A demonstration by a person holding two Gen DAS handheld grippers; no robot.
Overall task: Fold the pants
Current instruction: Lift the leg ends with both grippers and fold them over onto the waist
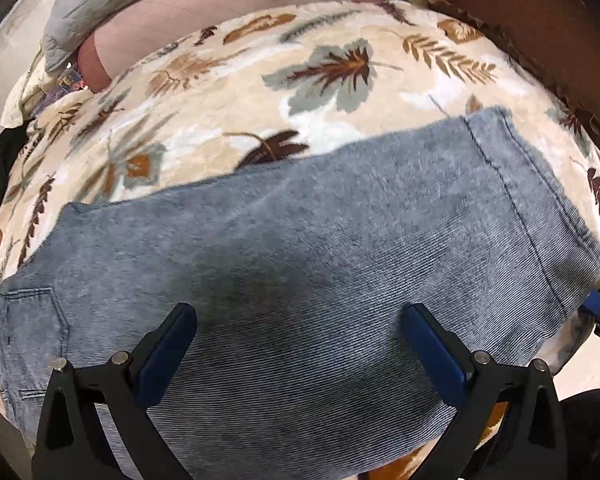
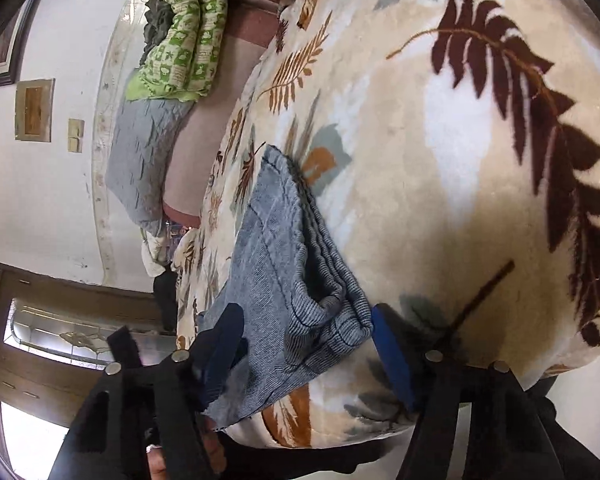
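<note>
Blue-grey denim pants [image 1: 300,232], folded lengthwise, lie across a leaf-patterned blanket [image 1: 320,72]. The back pocket is at the left and the hem at the right. My left gripper [image 1: 300,318] hovers open over the middle of the pants, with nothing between its fingers. In the right wrist view my right gripper [image 2: 306,334] is at the hem end of the pants [image 2: 284,264]. The bunched hem corner lies between its open fingers, and the blue right pad [image 2: 392,356] is just at the cloth's edge. That pad [image 1: 598,306] also shows at the right rim of the left wrist view.
A green patterned quilt [image 2: 188,32] and a grey quilted cover [image 2: 144,160] lie at the far side of the bed. The blanket's edge [image 2: 340,436] drops off close below the hem. A white wall and a glazed door [image 2: 60,336] are beyond.
</note>
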